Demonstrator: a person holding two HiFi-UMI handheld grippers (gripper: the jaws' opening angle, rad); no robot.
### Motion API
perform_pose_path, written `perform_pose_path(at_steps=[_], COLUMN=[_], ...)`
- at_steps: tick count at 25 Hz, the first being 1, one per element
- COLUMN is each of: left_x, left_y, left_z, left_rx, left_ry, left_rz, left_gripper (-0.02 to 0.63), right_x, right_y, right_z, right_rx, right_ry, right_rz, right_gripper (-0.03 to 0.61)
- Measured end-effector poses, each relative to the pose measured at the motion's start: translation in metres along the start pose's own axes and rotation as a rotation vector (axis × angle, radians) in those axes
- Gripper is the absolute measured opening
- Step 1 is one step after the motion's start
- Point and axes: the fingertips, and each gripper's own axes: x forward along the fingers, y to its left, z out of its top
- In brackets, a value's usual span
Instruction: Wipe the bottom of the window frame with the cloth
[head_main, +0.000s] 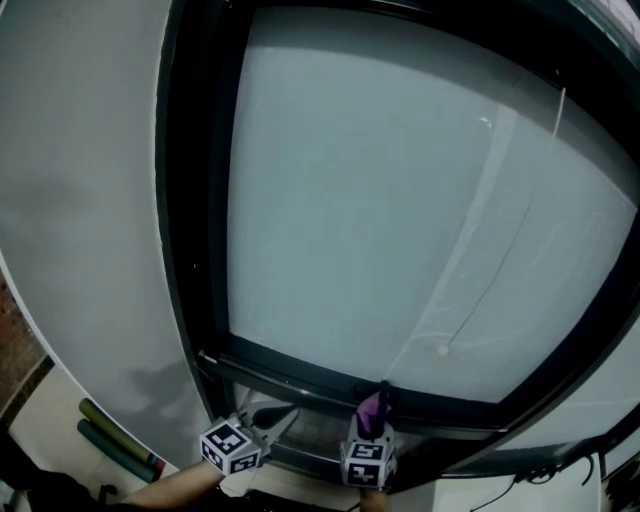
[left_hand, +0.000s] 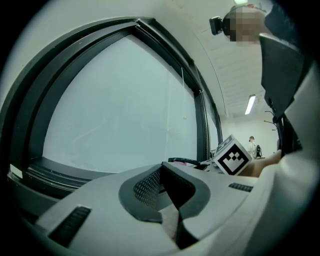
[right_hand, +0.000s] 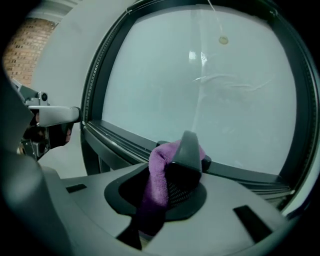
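A purple cloth (right_hand: 159, 175) is pinched in my right gripper (right_hand: 186, 145), which is shut on it. The cloth's top fold pokes out beside the fingertip, close to the dark bottom rail of the window frame (right_hand: 125, 140). In the head view the cloth (head_main: 371, 412) and right gripper (head_main: 378, 400) sit just below the bottom rail (head_main: 300, 375), right of its middle. My left gripper (head_main: 272, 420) is a short way to the left, below the same rail. In its own view the left gripper (left_hand: 162, 170) has its jaws together with nothing between them, and the frame's bottom rail (left_hand: 55, 172) runs off to the left.
Frosted glass (head_main: 400, 200) fills the frame. A thin pull cord with a bead (head_main: 443, 350) hangs in front of the glass. Green rolled items (head_main: 115, 440) lie at the lower left. A cable (head_main: 540, 470) runs at the lower right. A brick wall (right_hand: 25, 50) stands to the left.
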Motion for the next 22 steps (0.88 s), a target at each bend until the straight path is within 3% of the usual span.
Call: perform_pose_path(at_steps=[4,8,11,15,20,22], left_x=[-0.008,-0.013,-0.018,-0.026,-0.031,-0.033], left_y=[0.009,0.014,0.019,0.028,0.031,0.033], left_z=[0.0,-0.002,-0.002,-0.001,-0.003,-0.004], left_rx=[-0.007,-0.016,-0.026,-0.044,-0.065,-0.068], left_ry=[0.003,0.006,0.008,-0.002,-0.003,0.0], left_rz=[-0.042,-0.079,-0.087,-0.082,-0.094,-0.098], left_gripper=[0.005,0.005,0.005,0.005,0.005,0.005], right_x=[-0.001,-0.005,-0.002,0.002,0.008,0.012], right_y=[-0.001,0.015,0.02,0.021,0.031,0.022], right_z=[0.002,0.005,0.008,0.014,0.032,0.038], right_rx=[0.058,0.052,0.078,0.204,0.176,0.22], right_ry=[0.0,-0.003,-0.004,-0.019,-0.05,-0.055], right_rz=[-0.062,-0.112,-0.124,-0.115,-0.149,-0.155], right_gripper=[0.086,0.086,0.086,0.086,0.086,0.086])
